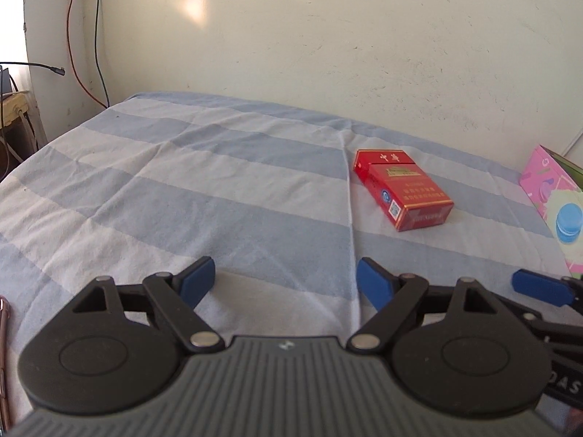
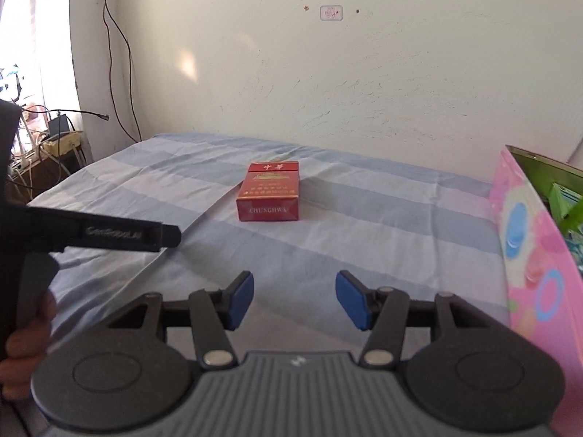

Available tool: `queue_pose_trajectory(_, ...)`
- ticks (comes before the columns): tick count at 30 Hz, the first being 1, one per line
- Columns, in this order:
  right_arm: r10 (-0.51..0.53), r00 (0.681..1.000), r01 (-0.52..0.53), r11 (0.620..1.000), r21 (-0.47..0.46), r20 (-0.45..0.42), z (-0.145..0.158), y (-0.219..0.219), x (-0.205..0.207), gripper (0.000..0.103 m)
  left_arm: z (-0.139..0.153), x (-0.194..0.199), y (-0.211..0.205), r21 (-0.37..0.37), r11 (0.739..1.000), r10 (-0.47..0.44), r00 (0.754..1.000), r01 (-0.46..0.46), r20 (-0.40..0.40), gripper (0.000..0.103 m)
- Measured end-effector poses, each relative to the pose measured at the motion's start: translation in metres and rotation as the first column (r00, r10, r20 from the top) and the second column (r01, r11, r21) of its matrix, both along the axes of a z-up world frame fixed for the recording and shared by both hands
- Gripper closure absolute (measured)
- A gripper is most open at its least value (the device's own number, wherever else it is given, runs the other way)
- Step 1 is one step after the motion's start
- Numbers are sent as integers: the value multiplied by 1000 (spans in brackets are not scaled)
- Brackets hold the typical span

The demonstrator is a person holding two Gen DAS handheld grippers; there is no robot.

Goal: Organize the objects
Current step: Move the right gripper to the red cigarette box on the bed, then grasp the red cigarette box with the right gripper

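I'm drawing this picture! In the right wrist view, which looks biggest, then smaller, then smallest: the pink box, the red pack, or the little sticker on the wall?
1. Pink box, though it is nearest the camera and cut off by the edge.
2. Red pack, lying on the striped sheet.
3. Wall sticker, also the farthest away.

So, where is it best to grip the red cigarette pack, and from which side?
Probably across its two long narrow sides, coming from above and the near end. The red pack lies flat on the striped sheet, its short end facing the open right gripper, nothing beside it.
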State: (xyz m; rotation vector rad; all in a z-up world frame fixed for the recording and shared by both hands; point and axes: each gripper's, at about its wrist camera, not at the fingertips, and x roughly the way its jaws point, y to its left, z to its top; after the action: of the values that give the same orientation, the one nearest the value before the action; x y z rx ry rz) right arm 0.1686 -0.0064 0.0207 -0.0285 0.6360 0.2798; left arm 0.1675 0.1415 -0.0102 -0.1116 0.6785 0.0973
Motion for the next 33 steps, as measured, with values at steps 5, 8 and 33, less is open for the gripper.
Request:
queue_pose_trajectory(5, 13, 999, -12, 999, 32, -36, -4, 0, 11, 47, 0, -1, 0, 1, 1000, 2, 1000, -2, -1, 15)
queue_pose_trajectory(8, 17, 999, -15, 999, 48, -42, -5, -2, 12, 46, 1, -2, 1, -1, 1000, 2, 1000, -2, 0, 15)
queue_pose_trajectory(33, 94, 995, -89, 988, -125, 31, -3, 57, 89, 18, 1, 2, 28, -42, 986, 161, 987, -161, 6, 11)
